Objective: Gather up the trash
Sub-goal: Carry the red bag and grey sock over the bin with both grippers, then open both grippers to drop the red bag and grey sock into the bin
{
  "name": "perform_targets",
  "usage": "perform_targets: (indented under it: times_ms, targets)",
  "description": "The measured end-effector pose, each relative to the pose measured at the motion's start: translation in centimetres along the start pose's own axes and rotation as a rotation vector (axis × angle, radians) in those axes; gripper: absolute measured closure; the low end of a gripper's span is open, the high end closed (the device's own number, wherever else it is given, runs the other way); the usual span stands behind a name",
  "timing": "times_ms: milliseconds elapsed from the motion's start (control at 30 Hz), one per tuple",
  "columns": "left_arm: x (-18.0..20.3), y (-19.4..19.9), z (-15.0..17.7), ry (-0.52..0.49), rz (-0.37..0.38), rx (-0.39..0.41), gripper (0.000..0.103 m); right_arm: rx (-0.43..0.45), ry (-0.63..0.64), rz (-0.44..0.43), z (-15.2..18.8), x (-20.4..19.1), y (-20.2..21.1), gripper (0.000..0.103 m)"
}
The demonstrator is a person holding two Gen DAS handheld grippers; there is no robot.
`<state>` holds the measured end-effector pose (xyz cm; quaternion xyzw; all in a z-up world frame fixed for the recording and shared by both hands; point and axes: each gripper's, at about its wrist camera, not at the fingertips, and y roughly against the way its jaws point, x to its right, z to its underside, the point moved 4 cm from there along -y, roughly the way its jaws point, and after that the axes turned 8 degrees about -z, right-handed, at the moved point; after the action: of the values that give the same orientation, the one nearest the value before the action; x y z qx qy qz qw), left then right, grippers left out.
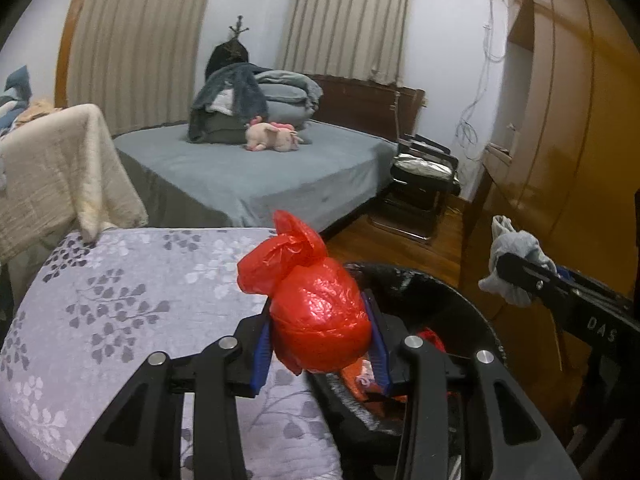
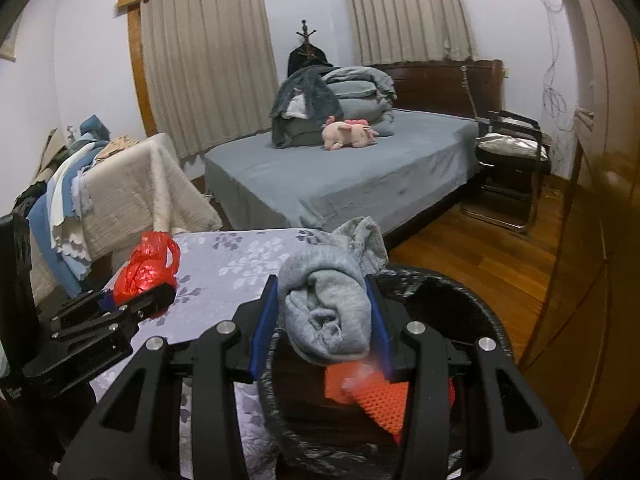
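My left gripper [image 1: 320, 334] is shut on a knotted red plastic bag [image 1: 316, 300], held over the edge of a lilac floral bedspread [image 1: 120, 300] beside the rim of a black bin [image 1: 432, 292]. The right wrist view shows that same red bag [image 2: 140, 270] in the left gripper [image 2: 136, 300] at the left. My right gripper [image 2: 326, 320] is shut on a rolled grey sock [image 2: 328, 304], hanging above the black bin [image 2: 460, 300], which holds orange and red rubbish [image 2: 372, 396]. In the left wrist view the grey sock [image 1: 512, 256] appears at the right, in the right gripper [image 1: 516, 276].
A bed with a grey sheet [image 2: 340, 176], folded bedding and a pink plush toy [image 2: 348, 132] stands behind. A cream cloth [image 2: 140, 192] drapes furniture at the left. A black chair [image 2: 508, 160] and a wooden wardrobe [image 2: 592, 200] line the right; wooden floor [image 2: 480, 248] lies between.
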<state>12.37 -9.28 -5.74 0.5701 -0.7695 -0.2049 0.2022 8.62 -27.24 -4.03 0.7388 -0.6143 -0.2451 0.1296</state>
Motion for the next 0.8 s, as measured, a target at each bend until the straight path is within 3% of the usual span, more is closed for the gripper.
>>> perform_targets:
  times_ms: [367, 800]
  targets:
    - [4.7, -2.4, 0.2, -0.072, 0.106, -0.002, 0.063, -0.012, -0.014, 0.095, 1.1, 4.5, 0.5, 0.063]
    - [7.5, -5.8, 0.9, -0.116, 0.123, -0.037, 0.063, -0.069, -0.057, 0.117, 3.3, 7.2, -2.5, 0.063]
